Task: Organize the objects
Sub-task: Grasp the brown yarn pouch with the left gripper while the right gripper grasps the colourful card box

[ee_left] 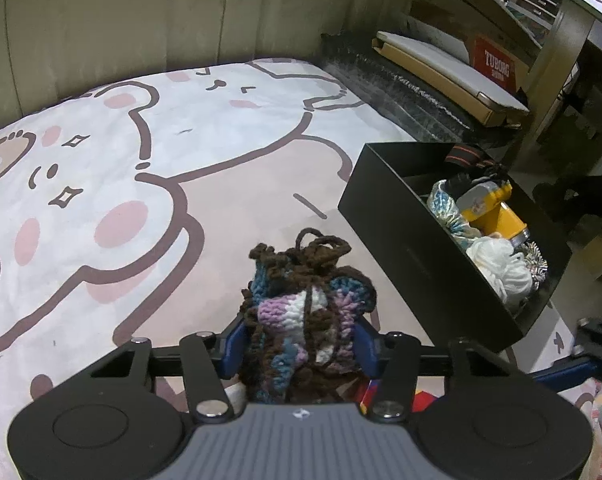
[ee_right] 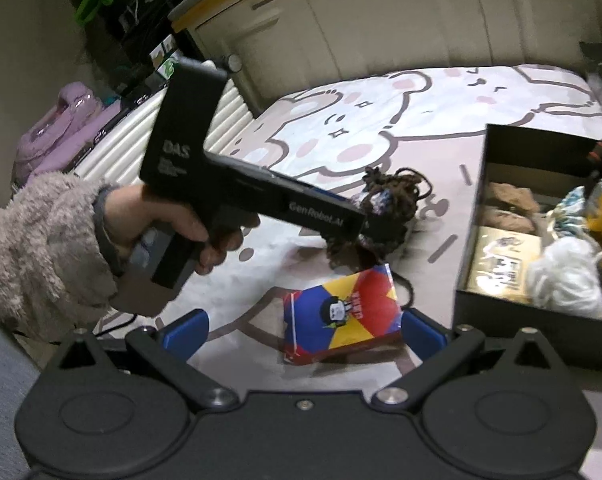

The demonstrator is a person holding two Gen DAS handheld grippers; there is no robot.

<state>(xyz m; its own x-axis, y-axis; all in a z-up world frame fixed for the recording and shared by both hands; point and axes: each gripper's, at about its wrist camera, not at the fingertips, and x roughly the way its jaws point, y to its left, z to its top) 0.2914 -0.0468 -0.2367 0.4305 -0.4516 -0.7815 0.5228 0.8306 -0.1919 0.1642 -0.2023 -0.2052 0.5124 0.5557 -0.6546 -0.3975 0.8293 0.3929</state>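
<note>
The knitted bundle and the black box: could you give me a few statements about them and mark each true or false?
1. The left gripper is shut on the knitted bundle. True.
2. The right gripper is clamped on the colourful packet. False: its blue fingers stand wide apart, either side of the packet.
3. The black box is bare inside. False: it holds a yellow item, white yarn and more.
4. The packet lies on the cartoon bedspread, outside the box. True.
</note>
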